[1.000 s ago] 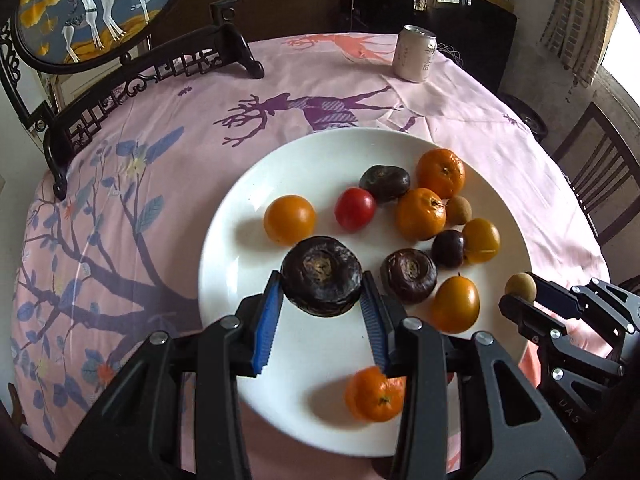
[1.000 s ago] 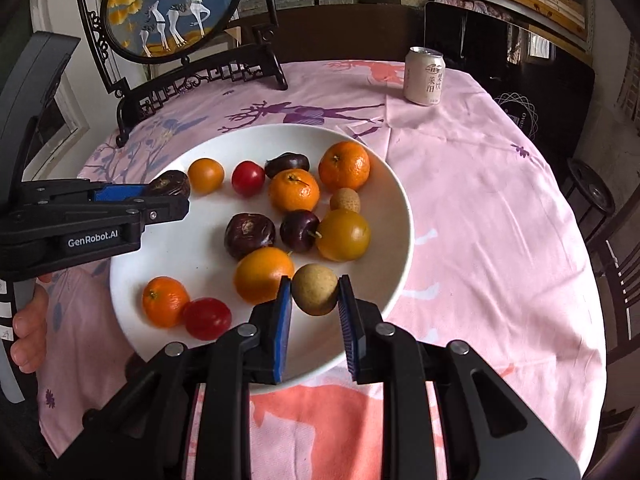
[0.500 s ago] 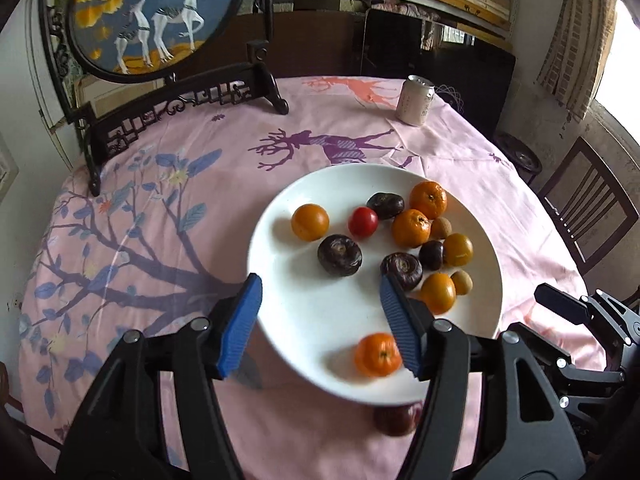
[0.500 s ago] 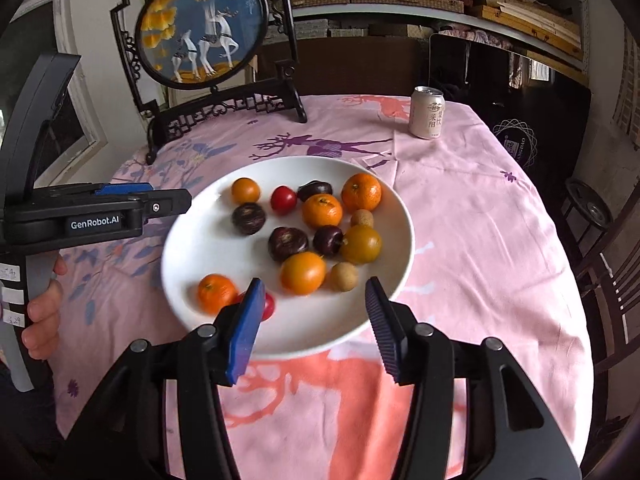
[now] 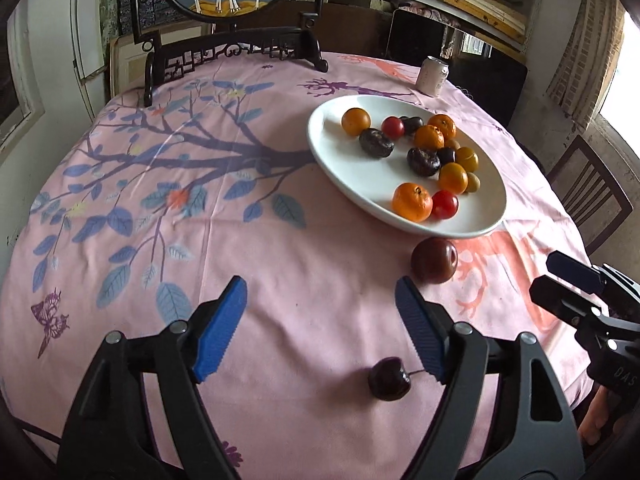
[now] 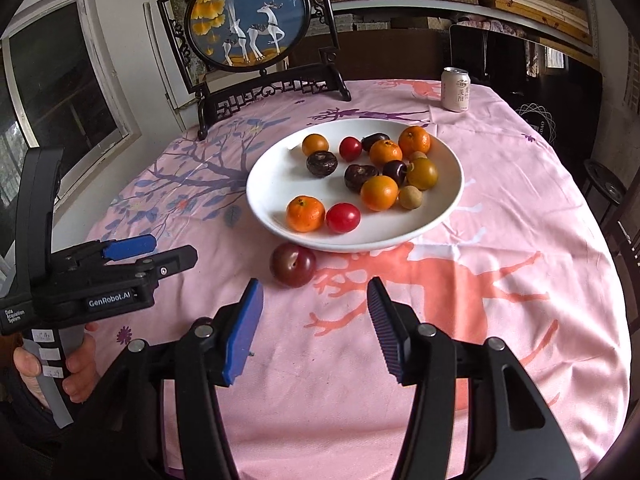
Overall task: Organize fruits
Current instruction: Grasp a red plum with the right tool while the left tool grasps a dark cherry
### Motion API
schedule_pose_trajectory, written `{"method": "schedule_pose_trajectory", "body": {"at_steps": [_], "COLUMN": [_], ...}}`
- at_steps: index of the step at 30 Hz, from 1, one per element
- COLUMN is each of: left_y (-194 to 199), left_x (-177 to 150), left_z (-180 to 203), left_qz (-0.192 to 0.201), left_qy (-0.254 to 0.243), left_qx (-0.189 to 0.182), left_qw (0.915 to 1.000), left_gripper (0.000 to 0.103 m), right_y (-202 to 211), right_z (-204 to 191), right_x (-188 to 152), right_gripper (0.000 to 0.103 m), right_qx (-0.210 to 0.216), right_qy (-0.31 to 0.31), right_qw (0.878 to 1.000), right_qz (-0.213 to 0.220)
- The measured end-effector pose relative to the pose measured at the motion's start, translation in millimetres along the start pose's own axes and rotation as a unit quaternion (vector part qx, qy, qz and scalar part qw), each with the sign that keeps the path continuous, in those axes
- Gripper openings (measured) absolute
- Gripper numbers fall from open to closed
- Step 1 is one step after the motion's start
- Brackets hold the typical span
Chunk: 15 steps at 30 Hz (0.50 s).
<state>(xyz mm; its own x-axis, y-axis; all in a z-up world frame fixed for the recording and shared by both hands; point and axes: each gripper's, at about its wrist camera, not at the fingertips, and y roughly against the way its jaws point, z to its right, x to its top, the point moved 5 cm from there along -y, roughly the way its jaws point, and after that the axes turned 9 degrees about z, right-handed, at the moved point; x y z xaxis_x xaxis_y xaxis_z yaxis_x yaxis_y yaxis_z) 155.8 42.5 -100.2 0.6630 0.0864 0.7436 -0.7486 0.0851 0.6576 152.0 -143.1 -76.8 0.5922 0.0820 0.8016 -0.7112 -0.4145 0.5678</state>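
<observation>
- Fruits fill the white plate (image 6: pixel 280 216); a red plum (image 6: pixel 293 264) lies on the pink tablecloth (image 6: pixel 500 300) just beside its near rim, and a dark cherry (image 5: pixel 389 378) lies nearer the table edge.
- Left gripper (image 5: pixel 322 328) hangs above the cloth, jaws wide apart, holding nothing; the cherry is near its right finger.
- Right gripper (image 6: pixel 316 328) is also spread and empty, near the plum.
- I judge two loose fruits remain; next each claw must lower around one.
</observation>
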Motion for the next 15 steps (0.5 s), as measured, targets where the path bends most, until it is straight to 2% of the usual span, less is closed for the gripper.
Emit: {"method": "schedule_pose_trajectory", "body": {"at_steps": [5,13,14,15], "left_y": [12,32,32,32], "left_x": [-10,-19,-20,-20], "left_z": [-9,-23,-23,-23], "left_qz": [0.006,0.018,0.019,0.018], "left_qy": [-0.001,0.003,0.001,-0.001], "left_qx": [0.007,0.008,0.010,0.013], "left_qw": [1.0000,0.9998,0.9998,0.9998], "left_gripper": [0.083,0.084,0.084,0.084], "right_y": [-29,-93,-100,-105], "right_z": [-16,-17,-17,-18], "right_x": [-8,-8,-7,-8], "right_gripper": [0.055,0.055,0.054,0.044], "right_qx": [0.012,0.014,0.013,0.016], "right_qy": [0.005,-0.008,-0.008,-0.008], "right_qw": [0.999,0.997,0.997,0.997], "right_qz": [-0.029,-0.075,-0.078,-0.082]}}
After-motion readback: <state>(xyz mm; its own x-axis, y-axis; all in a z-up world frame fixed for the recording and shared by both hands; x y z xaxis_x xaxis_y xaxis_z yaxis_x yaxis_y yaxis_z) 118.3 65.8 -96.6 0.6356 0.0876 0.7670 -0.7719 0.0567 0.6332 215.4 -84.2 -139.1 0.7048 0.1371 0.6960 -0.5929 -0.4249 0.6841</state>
